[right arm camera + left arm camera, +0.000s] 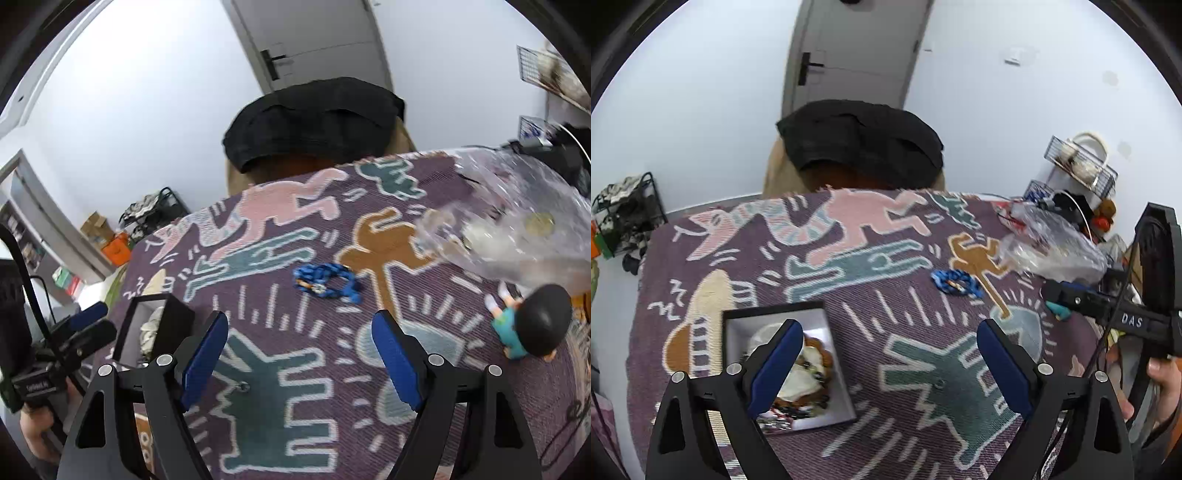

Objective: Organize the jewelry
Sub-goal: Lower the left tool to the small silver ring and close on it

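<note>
A blue bracelet (956, 282) lies on the patterned cloth, also seen in the right wrist view (327, 282). An open black box (788, 365) with a white lining holds several bead bracelets; it shows at the left of the right wrist view (151, 328). My left gripper (888, 343) is open and empty, its left finger over the box. My right gripper (299, 339) is open and empty, hovering short of the blue bracelet. A tiny metal piece (243, 386) lies on the cloth by my right gripper's left finger.
A crumpled clear plastic bag (517, 225) lies at the right. A small figurine (532, 321) with black hair lies at the right edge. A chair with a black garment (860, 140) stands behind the table. A wire rack (1082, 166) and clutter sit far right.
</note>
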Demonstrator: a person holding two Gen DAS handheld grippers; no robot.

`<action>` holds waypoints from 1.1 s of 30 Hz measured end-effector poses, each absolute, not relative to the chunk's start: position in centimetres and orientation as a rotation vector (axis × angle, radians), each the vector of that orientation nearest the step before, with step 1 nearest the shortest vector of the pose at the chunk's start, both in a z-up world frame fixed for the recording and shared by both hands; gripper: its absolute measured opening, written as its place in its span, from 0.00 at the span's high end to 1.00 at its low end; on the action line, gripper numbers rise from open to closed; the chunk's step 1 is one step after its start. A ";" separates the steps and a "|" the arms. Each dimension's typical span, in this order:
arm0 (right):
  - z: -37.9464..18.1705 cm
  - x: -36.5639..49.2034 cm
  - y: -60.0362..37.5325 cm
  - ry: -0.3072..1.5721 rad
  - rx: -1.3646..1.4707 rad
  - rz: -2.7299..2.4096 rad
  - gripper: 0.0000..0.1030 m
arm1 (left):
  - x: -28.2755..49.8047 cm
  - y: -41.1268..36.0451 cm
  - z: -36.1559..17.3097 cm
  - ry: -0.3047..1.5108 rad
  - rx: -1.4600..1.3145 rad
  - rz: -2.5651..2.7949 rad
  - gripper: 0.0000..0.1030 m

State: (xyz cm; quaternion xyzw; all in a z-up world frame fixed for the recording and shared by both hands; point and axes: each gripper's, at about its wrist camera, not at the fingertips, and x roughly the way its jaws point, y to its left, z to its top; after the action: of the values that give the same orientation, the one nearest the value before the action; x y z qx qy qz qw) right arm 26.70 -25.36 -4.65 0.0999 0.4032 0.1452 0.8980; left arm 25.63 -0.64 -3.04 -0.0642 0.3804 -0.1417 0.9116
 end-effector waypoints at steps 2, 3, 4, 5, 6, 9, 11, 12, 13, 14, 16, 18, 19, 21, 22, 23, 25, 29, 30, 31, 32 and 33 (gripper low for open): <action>-5.1 26.5 -26.5 0.831 0.224 0.287 0.22 | 25.7 -1.5 -3.4 0.798 -0.119 -0.304 0.20; -5.2 26.4 -26.9 0.829 0.230 0.281 0.22 | 25.7 -1.9 -3.6 0.808 -0.112 -0.307 0.23; -5.4 26.2 -27.4 0.826 0.239 0.274 0.22 | 25.8 -2.4 -3.9 0.820 -0.102 -0.310 0.27; -5.5 26.0 -27.9 0.823 0.246 0.270 0.22 | 25.8 -2.9 -4.2 0.832 -0.094 -0.314 0.30; -5.6 25.9 -28.3 0.821 0.252 0.269 0.22 | 25.7 -3.3 -4.4 0.841 -0.088 -0.319 0.31; -6.2 25.5 -29.5 0.818 0.270 0.264 0.22 | 25.5 -4.9 -5.4 0.872 -0.059 -0.331 0.38; -6.7 25.2 -30.4 0.818 0.284 0.260 0.22 | 25.4 -5.9 -6.2 0.891 -0.038 -0.335 0.42; -6.9 25.1 -30.6 0.818 0.288 0.259 0.22 | 25.3 -6.3 -6.6 0.900 -0.029 -0.337 0.42; -7.3 24.9 -31.0 0.819 0.295 0.260 0.22 | 25.2 -6.8 -7.0 0.909 -0.019 -0.338 0.42; -7.6 24.8 -31.2 0.821 0.297 0.261 0.22 | 25.1 -7.2 -7.5 0.919 -0.009 -0.338 0.43; -8.1 24.5 -31.6 0.823 0.296 0.267 0.22 | 25.0 -8.0 -8.5 0.942 0.012 -0.336 0.46; -8.6 24.2 -31.9 0.826 0.291 0.269 0.23 | 25.0 -8.6 -9.3 0.959 0.031 -0.333 0.50; -8.9 24.1 -32.0 0.827 0.290 0.269 0.23 | 25.0 -8.8 -9.6 0.966 0.041 -0.329 0.50; -9.3 24.0 -32.4 0.832 0.293 0.266 0.23 | 25.1 -9.4 -10.6 0.984 0.061 -0.321 0.54; -9.6 23.9 -32.6 0.834 0.299 0.267 0.23 | 25.1 -9.6 -11.0 0.992 0.068 -0.320 0.56; -9.8 23.9 -32.8 0.836 0.303 0.268 0.23 | 25.2 -9.7 -11.3 0.999 0.073 -0.317 0.57; -10.2 23.9 -33.1 0.838 0.307 0.269 0.23 | 25.4 -10.0 -12.0 1.011 0.082 -0.309 0.57; -10.7 24.0 -33.2 0.841 0.300 0.273 0.23 | 25.9 -10.5 -13.0 1.030 0.100 -0.297 0.65; -10.8 24.0 -33.1 0.841 0.295 0.275 0.23 | 26.1 -10.7 -13.2 1.034 0.104 -0.299 0.65; -10.9 24.1 -33.0 0.842 0.289 0.276 0.24 | 26.2 -10.9 -13.4 1.035 0.113 -0.297 0.66; -11.0 24.2 -32.9 0.843 0.282 0.279 0.24 | 26.2 -11.1 -13.4 1.026 0.124 -0.294 0.67; -11.0 24.4 -32.7 0.843 0.277 0.282 0.26 | 26.2 -11.3 -13.5 1.020 0.142 -0.293 0.68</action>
State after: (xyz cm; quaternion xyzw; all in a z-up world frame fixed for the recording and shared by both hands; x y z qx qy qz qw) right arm 24.36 -32.75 -11.02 0.1335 0.4066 0.1360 0.8935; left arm 26.24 -11.32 -13.47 0.0676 0.4861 -0.1396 0.8600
